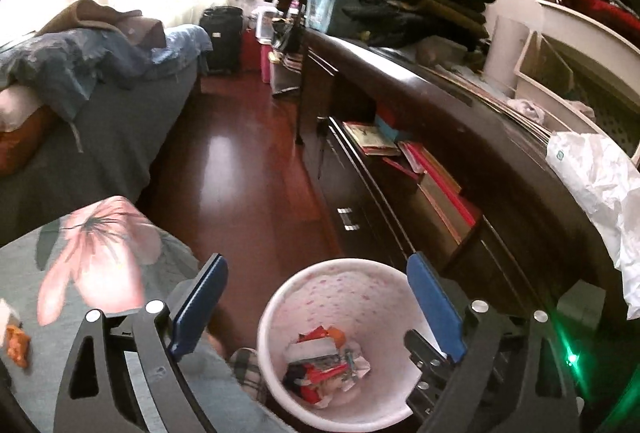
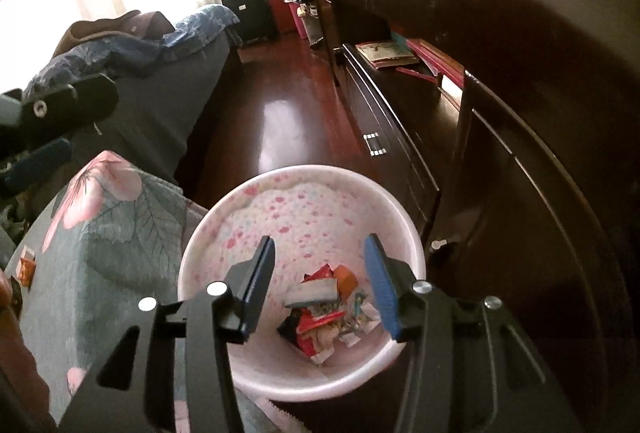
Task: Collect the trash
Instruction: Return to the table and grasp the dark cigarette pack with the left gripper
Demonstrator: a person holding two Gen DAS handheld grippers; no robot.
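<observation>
At far left we see an orange wrapper (image 1: 17,345) lying on the floral bedspread (image 1: 100,253). Our left tool (image 1: 316,307) is spread wide, holding nothing, above the pink waste bin (image 1: 280,297) on the wooden floor (image 1: 240,173). Our right tool (image 2: 320,293) is likewise spread and bare over the bin's mouth. Inside lie crumpled wrappers (image 2: 324,313), red, white and orange. At right stands the dark desk (image 1: 460,121) with a white plastic bag (image 1: 600,185).

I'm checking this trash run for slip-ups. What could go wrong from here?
The right tongs hang open and empty over the bin; dipping lower could knock its rim and tip it. An orange wrapper on the flowered cloth could be overlooked, as could the crumpled white bag on the dresser.
</observation>
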